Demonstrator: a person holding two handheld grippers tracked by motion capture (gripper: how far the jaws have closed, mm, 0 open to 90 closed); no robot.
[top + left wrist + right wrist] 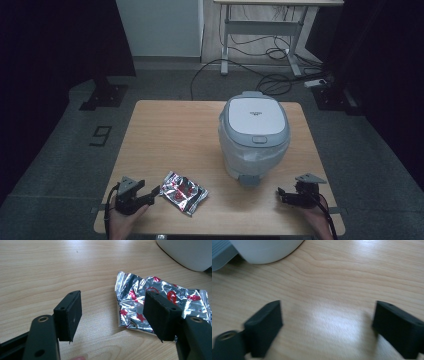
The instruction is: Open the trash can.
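Note:
A crinkled silver foil packet [183, 191] with red stars lies flat near the table's front edge, left of centre. My left gripper [154, 194] stands open just left of it, jaws pointing at it; in the left gripper view the foil packet [160, 300] lies just beyond the right jaw, with nothing between the jaws. A white and grey rice cooker [254, 133] with its lid down stands right of centre. My right gripper [281, 194] stands open at the front right, apart from the cooker; the right gripper view has bare wood between its jaws and the rice cooker's base [264, 250] at top left.
The wooden table [170, 135] has free room across its left and back parts. Beyond it on the grey floor run cables [272, 80], a white desk frame [260, 35] and dark stands [102, 95] at both sides.

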